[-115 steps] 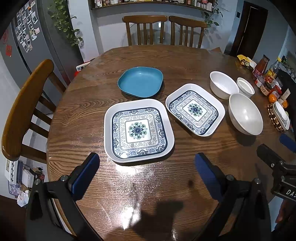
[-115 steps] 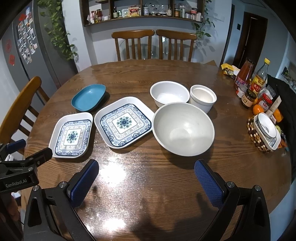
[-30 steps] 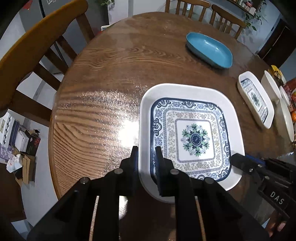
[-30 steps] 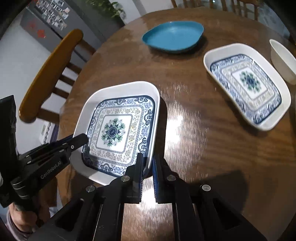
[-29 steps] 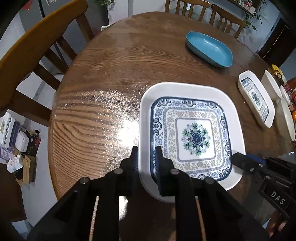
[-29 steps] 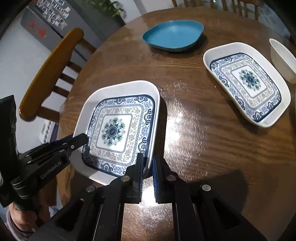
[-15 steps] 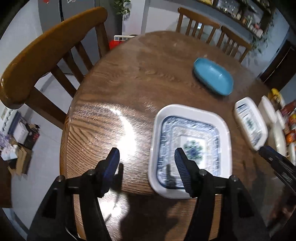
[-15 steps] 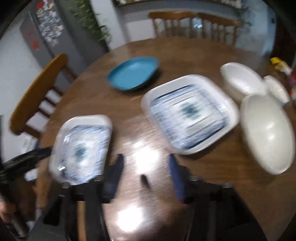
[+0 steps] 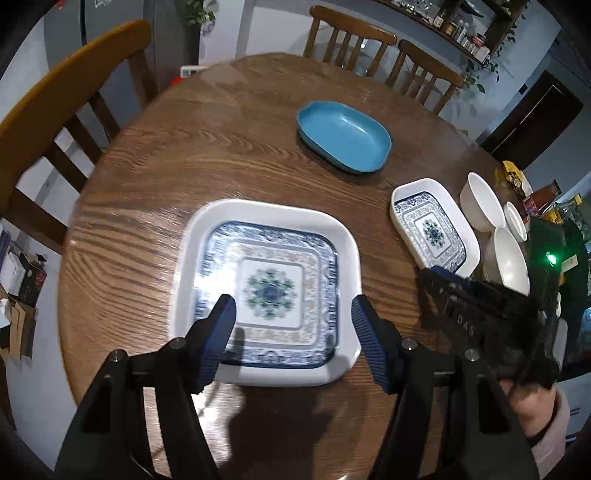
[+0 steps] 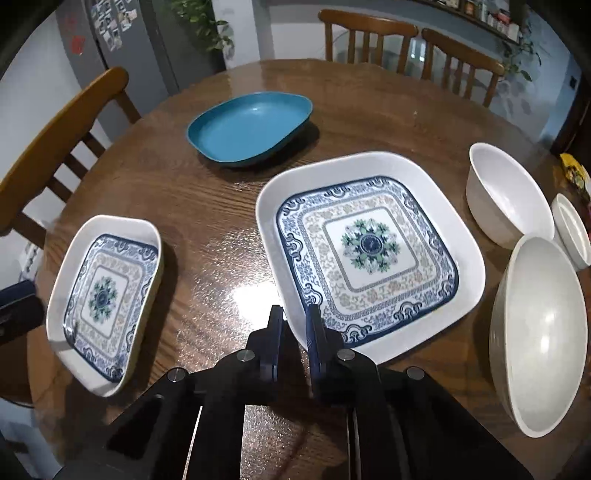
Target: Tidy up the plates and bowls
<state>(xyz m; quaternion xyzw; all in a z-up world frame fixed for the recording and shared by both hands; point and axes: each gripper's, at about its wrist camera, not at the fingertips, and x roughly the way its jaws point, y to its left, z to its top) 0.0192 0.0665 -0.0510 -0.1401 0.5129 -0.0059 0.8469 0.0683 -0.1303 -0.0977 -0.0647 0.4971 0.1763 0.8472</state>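
Two white square plates with blue patterns lie on the round wooden table (image 10: 207, 206). My left gripper (image 9: 291, 325) is open above the near edge of the left plate (image 9: 269, 284), touching nothing. That plate also shows at the left in the right wrist view (image 10: 103, 295). My right gripper (image 10: 295, 328) is shut on the near left rim of the right plate (image 10: 369, 254), which also shows in the left wrist view (image 9: 432, 229). A teal plate (image 10: 251, 125) lies farther back. Three white bowls, large (image 10: 539, 328), medium (image 10: 506, 192) and small (image 10: 572, 229), stand at the right.
Wooden chairs stand at the left (image 10: 55, 140) and behind the table (image 10: 373, 33). A grey fridge (image 10: 122, 40) is at the back left. Bottles and jars (image 9: 543, 195) crowd the table's far right edge.
Both grippers let go of the left plate, which now lies flat. My left gripper opened and backed off. My right gripper swung right and closed on the right plate's rim.
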